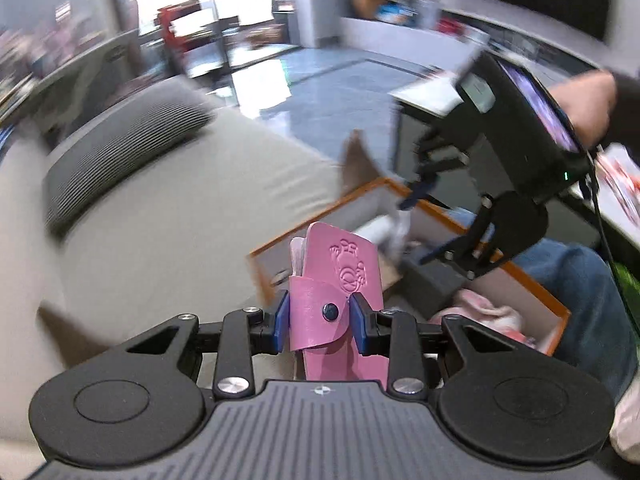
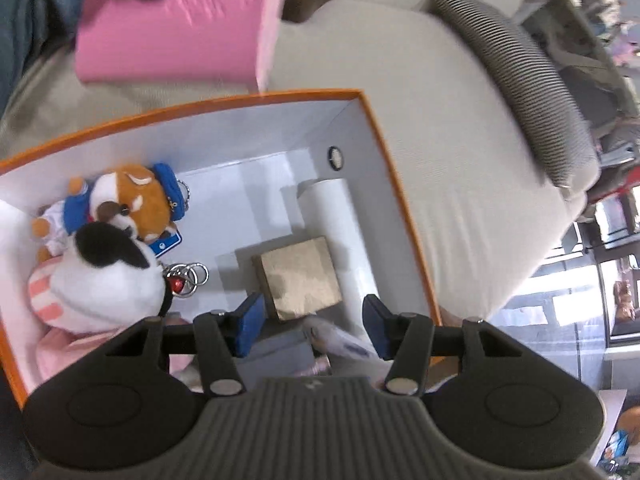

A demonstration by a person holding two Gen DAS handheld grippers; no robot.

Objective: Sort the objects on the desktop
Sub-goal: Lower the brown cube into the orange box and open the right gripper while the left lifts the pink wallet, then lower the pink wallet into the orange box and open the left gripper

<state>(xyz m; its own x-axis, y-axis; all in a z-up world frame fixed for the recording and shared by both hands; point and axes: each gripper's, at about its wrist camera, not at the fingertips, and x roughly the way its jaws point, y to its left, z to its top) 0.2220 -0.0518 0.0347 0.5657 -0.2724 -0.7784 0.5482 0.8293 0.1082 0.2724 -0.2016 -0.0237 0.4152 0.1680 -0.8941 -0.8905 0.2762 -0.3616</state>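
Note:
My left gripper (image 1: pixel 320 316) is shut on a pink leather notebook (image 1: pixel 340 280) with a snap strap, held upright in front of an orange-rimmed box (image 1: pixel 532 284). The notebook also shows in the right wrist view (image 2: pixel 176 24), above the box's far rim (image 2: pixel 240 98). My right gripper (image 2: pixel 314 322) is open and empty, hovering over the box; it also shows in the left wrist view (image 1: pixel 424 224). Inside the box lie a brown-and-blue plush (image 2: pixel 128 200), a white-and-black plush (image 2: pixel 104 280), key rings (image 2: pixel 188 276), a gold square box (image 2: pixel 298 278) and a white tube (image 2: pixel 332 216).
The box sits on a beige sofa cushion (image 2: pixel 440 120). A grey striped pillow (image 1: pixel 120 152) lies behind it, also in the right wrist view (image 2: pixel 520 76). A person's jeans-clad leg (image 1: pixel 584 292) is beside the box. A shiny floor and desks lie beyond.

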